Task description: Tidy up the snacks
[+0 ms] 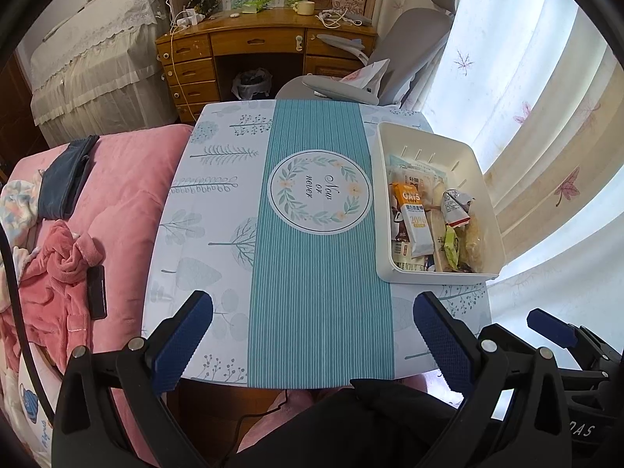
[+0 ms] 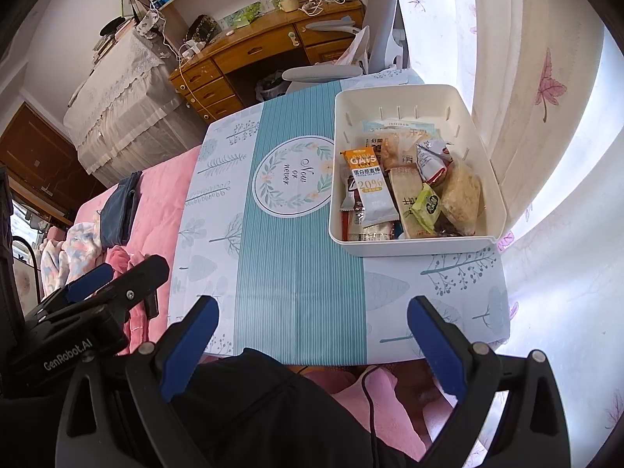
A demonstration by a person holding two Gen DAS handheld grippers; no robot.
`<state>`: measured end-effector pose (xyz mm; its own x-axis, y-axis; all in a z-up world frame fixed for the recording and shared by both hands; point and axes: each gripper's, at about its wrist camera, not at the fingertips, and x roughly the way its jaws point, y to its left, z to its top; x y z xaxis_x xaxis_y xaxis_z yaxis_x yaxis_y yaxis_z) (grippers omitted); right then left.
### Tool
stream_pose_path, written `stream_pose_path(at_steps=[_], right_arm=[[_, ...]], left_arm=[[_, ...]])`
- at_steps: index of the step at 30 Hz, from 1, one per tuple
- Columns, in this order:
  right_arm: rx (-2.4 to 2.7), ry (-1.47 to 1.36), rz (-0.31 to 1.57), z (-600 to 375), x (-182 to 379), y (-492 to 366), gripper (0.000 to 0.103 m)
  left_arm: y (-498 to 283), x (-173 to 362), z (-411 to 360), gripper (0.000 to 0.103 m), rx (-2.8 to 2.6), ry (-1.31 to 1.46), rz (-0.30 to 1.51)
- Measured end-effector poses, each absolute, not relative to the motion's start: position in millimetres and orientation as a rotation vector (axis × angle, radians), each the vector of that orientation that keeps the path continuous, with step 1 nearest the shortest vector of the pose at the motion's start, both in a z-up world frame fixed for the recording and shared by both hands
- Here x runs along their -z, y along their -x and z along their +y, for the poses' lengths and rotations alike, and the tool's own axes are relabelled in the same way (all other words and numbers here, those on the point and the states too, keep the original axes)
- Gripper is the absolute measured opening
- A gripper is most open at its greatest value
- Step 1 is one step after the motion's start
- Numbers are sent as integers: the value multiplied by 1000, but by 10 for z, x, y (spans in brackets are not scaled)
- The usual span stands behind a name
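All visible snacks (image 2: 405, 191) already lay in the white bin (image 2: 413, 247) on the bench (image 2: 296, 273), so sorting looked nearly finished, with left gripper (image 1: 312, 335) and right gripper (image 2: 312, 339) both spread and empty.

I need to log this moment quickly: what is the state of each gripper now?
Left gripper: jaws open, holding nothing, over the near table edge.
Right gripper: jaws open, holding nothing, over the near table edge.

A bin (image 2: 413, 247) is set on the bench (image 2: 296, 273), at its right side. Snack packets (image 2: 405, 187) are piled inside it. A bed (image 1: 124, 210) lies left of the bench.
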<state>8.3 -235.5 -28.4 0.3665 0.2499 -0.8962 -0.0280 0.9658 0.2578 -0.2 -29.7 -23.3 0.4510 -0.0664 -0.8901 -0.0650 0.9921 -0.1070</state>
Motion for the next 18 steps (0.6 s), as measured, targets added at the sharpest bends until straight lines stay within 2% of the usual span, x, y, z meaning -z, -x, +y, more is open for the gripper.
stream_pose_path(at_steps=[18], right_arm=[[-179,-214,1189,-2350,295,-90,98]], left_arm=[[-15,244,-279,102,1,130,1109]])
